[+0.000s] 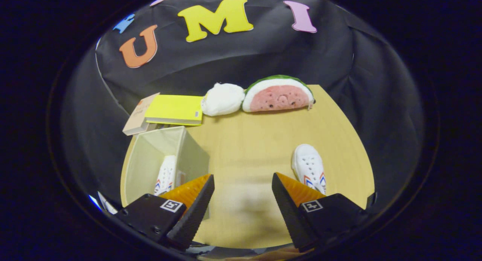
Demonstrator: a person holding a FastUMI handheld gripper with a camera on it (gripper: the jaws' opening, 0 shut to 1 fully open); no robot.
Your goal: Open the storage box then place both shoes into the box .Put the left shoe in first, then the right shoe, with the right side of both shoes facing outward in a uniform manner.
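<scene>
The pale storage box (150,155) stands open on the wooden table, just ahead of my left finger. One white shoe (166,175) with red and blue side stripes lies inside it, heel end hidden behind that finger. A second matching white shoe (309,166) rests on the table just beyond my right finger, its toe pointing away from me. My gripper (243,182) is open, with bare table between its fingers and nothing held.
At the table's (244,148) far edge lie a watermelon-slice plush (278,95), a white plush (223,99), a yellow book (175,109) and a tan booklet (138,116) under it, behind the box. Black cloth walls surround the table.
</scene>
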